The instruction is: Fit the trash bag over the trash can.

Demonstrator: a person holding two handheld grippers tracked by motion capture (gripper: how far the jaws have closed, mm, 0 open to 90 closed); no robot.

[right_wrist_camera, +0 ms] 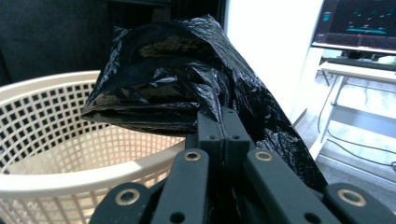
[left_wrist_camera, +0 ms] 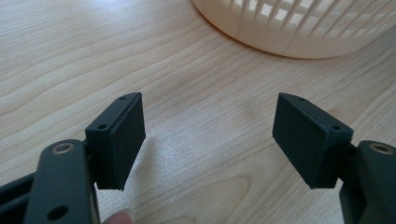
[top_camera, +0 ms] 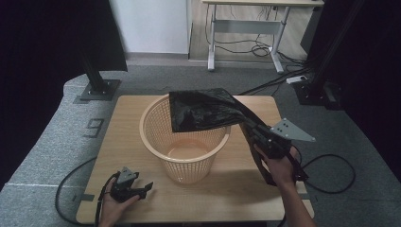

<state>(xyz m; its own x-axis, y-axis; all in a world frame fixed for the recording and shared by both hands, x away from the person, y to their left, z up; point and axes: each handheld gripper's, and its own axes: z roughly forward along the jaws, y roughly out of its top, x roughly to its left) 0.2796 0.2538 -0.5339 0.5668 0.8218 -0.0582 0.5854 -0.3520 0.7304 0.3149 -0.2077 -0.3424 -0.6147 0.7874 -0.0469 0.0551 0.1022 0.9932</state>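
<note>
At the lower left of the high view, the left gripper [top_camera: 142, 190] rests low on the wooden table [top_camera: 127, 118], held in a hand that enters from the bottom edge. In the left gripper view its two black jaws stand spread wide with only bare wood between them, and the base of the basket [left_wrist_camera: 299, 32] curves across the upper right of that frame.

At the centre of the high view stands the cream plastic mesh basket [top_camera: 156, 127], upright with its mouth open to the camera.

Over the basket's upper right rim hangs a crumpled black plastic bag [top_camera: 203, 111]. Its bunched body floats above the opening, and its long axis runs diagonally from upper left down to lower right, narrowing to a tail.

That tail ends in the right gripper [top_camera: 250, 127], at centre right of the frame, which sits just outside the basket's right rim. In the right gripper view its jaws are pressed together, pinching the bag [right_wrist_camera: 187, 88], which billows up and leftward over the basket [right_wrist_camera: 60, 116].

The bag lies up and to the left of the right gripper, already above the basket mouth. The right hand is the nearer one; the left gripper is well apart from the bag.
</note>
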